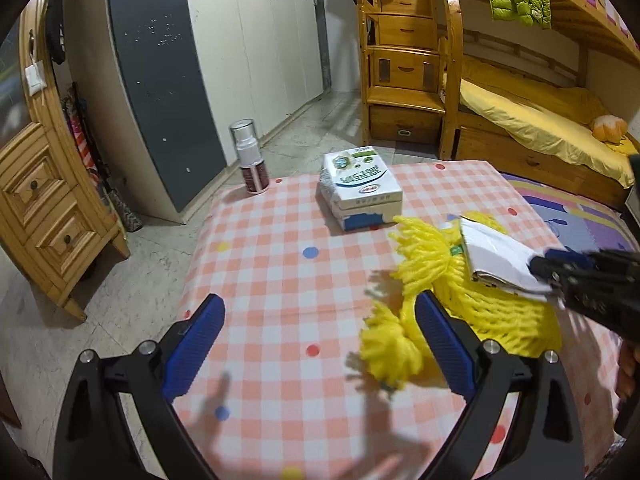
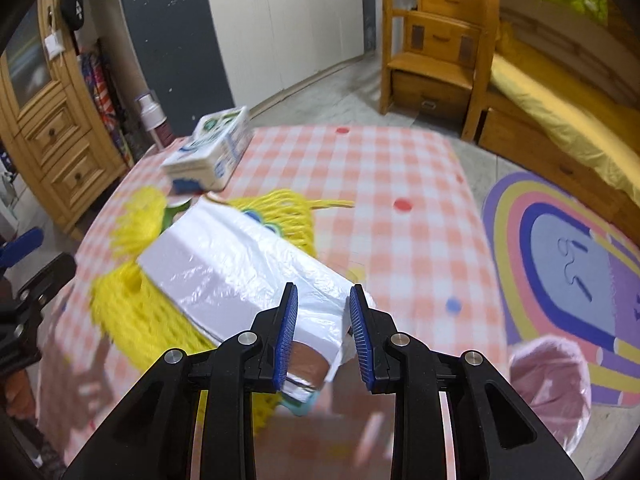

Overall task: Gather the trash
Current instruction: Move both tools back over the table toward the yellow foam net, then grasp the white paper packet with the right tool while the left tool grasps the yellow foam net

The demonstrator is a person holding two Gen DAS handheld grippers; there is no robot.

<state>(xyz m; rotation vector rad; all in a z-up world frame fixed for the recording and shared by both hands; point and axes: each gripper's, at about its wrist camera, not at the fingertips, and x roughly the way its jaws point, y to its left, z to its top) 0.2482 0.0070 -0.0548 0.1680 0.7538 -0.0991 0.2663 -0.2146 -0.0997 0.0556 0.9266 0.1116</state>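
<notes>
Looks light, thin and slippery, that plastic-wrapped flat packet (image 2: 224,264) lying across the yellow foam fruit net (image 1: 476,300) on the checked tablecloth (image 1: 280,280); pinched at its near end by right gripper (image 2: 323,334), left gripper (image 1: 320,344) spread empty.

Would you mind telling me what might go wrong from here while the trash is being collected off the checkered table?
1. The right gripper has only a corner of the white plastic-wrapped packet between its fingers, so the packet could slip.
2. The packet lies on the yellow foam fruit netting, which could snag and drag along.
3. The pink-lined trash bin sits low beside the table, so a drop might miss it.
</notes>
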